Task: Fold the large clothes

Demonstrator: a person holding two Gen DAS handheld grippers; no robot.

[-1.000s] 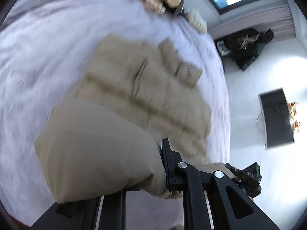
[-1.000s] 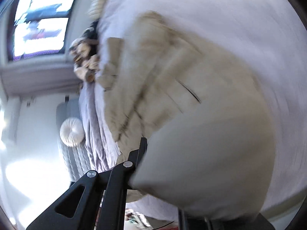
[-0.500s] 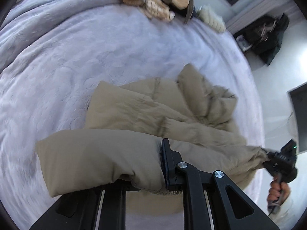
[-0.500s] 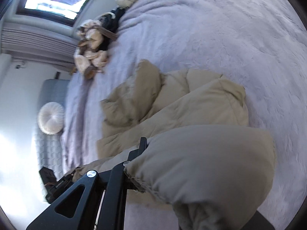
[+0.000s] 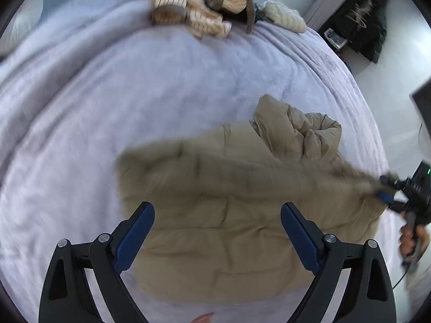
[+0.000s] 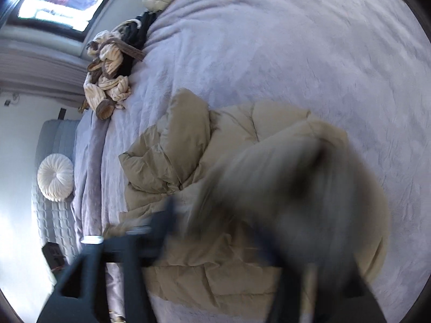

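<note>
A beige puffer jacket point(image 5: 229, 215) lies folded over on the lilac bed blanket point(image 5: 107, 94), its hood bunched at the far right point(image 5: 299, 132). My left gripper point(image 5: 216, 231) hangs above the jacket's near half; its jaws are opening wide and nothing is between the blue pads point(image 5: 134, 231). At the jacket's right edge a hand point(image 5: 412, 239) holds my right gripper point(image 5: 390, 193). In the right wrist view the right gripper point(image 6: 223, 245) is blurred, with its jaws opening. A blurred flap of the jacket point(image 6: 296, 188) drops away in front of it.
A striped plush heap point(image 5: 199, 8) and a cream cushion point(image 5: 282, 16) lie at the bed's far end. Dark clothes point(image 5: 361, 35) are piled on the floor beyond the bed. A round white cushion point(image 6: 55, 177) sits on a grey seat beside the bed, under a window point(image 6: 62, 0).
Both grippers carried the jacket's edge across the bed, then let go of it. The fold now rests on the jacket, and the left jaws stand wide apart.
</note>
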